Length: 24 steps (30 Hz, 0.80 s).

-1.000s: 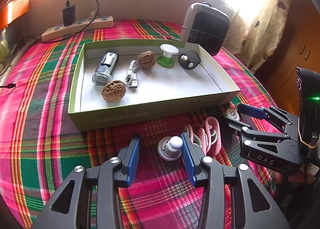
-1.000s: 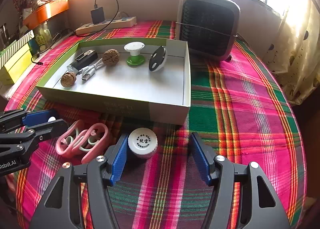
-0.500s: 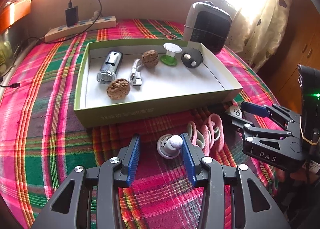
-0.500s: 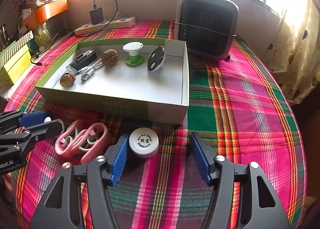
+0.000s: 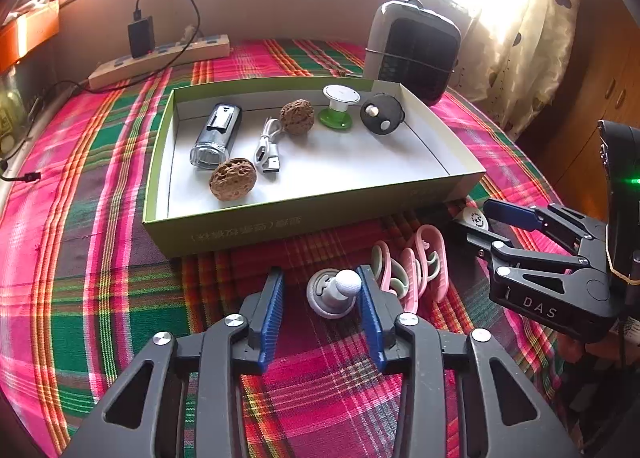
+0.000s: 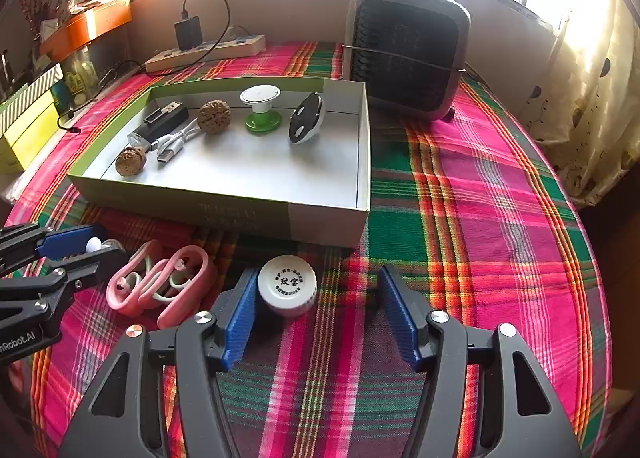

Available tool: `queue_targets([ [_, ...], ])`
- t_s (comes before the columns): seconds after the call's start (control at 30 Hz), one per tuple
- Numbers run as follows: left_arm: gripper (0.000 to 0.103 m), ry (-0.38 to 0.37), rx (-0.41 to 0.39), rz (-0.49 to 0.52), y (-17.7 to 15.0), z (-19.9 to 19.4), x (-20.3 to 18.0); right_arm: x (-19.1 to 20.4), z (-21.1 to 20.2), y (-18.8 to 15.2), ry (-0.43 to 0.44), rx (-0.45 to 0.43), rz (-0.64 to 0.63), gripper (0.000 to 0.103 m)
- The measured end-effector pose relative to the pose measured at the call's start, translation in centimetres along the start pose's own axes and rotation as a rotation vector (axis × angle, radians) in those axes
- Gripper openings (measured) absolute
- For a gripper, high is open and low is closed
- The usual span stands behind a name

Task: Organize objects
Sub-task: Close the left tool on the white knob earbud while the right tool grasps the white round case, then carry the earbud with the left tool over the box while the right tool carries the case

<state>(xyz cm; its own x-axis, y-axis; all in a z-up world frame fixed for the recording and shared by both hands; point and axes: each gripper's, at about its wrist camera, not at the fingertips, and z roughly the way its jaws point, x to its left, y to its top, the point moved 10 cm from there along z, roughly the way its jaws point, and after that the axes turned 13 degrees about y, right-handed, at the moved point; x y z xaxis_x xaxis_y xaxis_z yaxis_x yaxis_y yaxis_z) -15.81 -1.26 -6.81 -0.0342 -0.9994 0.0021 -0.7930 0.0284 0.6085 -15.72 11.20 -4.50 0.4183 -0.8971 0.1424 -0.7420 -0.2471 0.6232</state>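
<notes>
Plaid cloth in pink, green and orange covers the table (image 5: 100, 218) in the left wrist view, soft and slightly rumpled. The left gripper (image 5: 320, 310) hovers low over it, blue ribbed pads spread apart with nothing gripped; a grey suction knob (image 5: 334, 292), a flat disc with a round white ball on a stem, sits between them, pressed close to the right-hand pad. Just beyond lies a tangle of pink rubbery ear hooks (image 5: 412, 266), looped and floppy. Closing off-centre could, I judge, tip the knob or snag a pink loop and drag it along. Farther off, a shallow cardboard tray (image 5: 320, 214) with green walls and a white floor holds two rough brown walnuts, a clear-ended lighter-like gadget, a coiled white cable, a green-based spool and a black disc. In the right wrist view, the right gripper (image 6: 314, 314) is also wide open and empty, and a small white jar (image 6: 287, 285) with a printed round lid stands on the cloth between the pads, hard against the left-hand pad, well clear of the other. The jar looks smooth and rigid; a lopsided squeeze may slide or spin it across the cloth. The tray wall rises just behind, so a low carry could clip it. A grey fan heater (image 6: 404, 50) stands beyond.
</notes>
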Motion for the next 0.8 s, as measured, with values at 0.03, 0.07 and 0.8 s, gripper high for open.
queue_targets([
  [0.03,0.028,-0.008,0.002,0.001,-0.06,-0.02,-0.14,0.06,-0.04,0.02,0.004,-0.001,-0.001,0.055],
  [0.07,0.025,-0.005,0.003,0.005,-0.12,0.01,-0.21,0.13,-0.01,0.06,0.005,-0.001,-0.003,0.054],
  [0.8,0.023,0.006,-0.003,0.01,-0.13,-0.15,-0.07,0.68,-0.04,0.13,0.04,-0.006,-0.012,0.029],
])
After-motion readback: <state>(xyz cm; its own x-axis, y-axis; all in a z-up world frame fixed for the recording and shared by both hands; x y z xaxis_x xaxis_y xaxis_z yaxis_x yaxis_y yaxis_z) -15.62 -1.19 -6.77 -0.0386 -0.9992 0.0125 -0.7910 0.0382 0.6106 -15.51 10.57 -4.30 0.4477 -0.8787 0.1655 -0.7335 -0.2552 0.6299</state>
